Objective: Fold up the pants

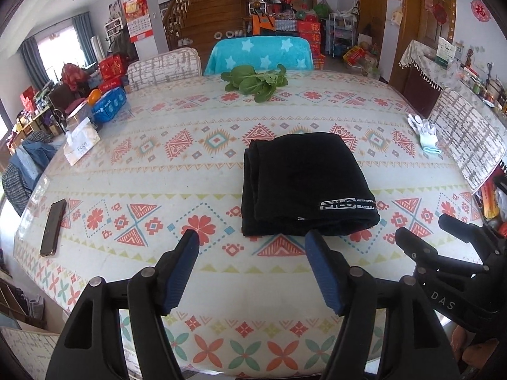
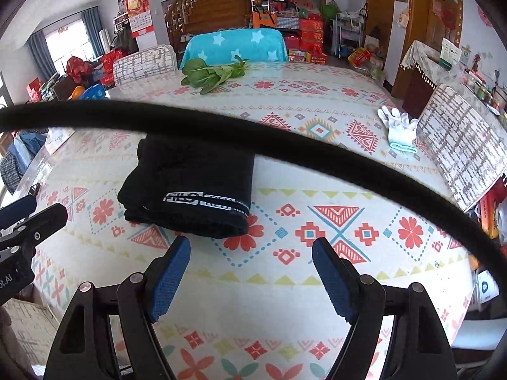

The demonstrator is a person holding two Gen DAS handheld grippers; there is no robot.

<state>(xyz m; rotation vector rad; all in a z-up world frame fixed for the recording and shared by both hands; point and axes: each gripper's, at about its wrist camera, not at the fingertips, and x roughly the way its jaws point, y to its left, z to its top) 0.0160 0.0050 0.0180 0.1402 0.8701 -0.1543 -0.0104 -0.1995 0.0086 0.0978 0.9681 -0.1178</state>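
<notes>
The black pants (image 1: 304, 183) lie folded into a compact rectangle on the patterned tablecloth (image 1: 158, 190), with a white logo band at the near right corner. They also show in the right wrist view (image 2: 190, 190). My left gripper (image 1: 252, 240) is open and empty, just short of the bundle's near edge. My right gripper (image 2: 252, 247) is open and empty, near the bundle's near right corner. The right gripper also shows in the left wrist view (image 1: 443, 237), to the right of the pants.
A phone (image 1: 53, 227) lies at the near left. A tissue box (image 1: 80, 144) stands at the left edge. Leafy greens (image 1: 256, 82) lie at the far side. White gloves (image 1: 424, 133) lie at the right. A black cable (image 2: 253, 139) crosses the right wrist view. Chairs surround the table.
</notes>
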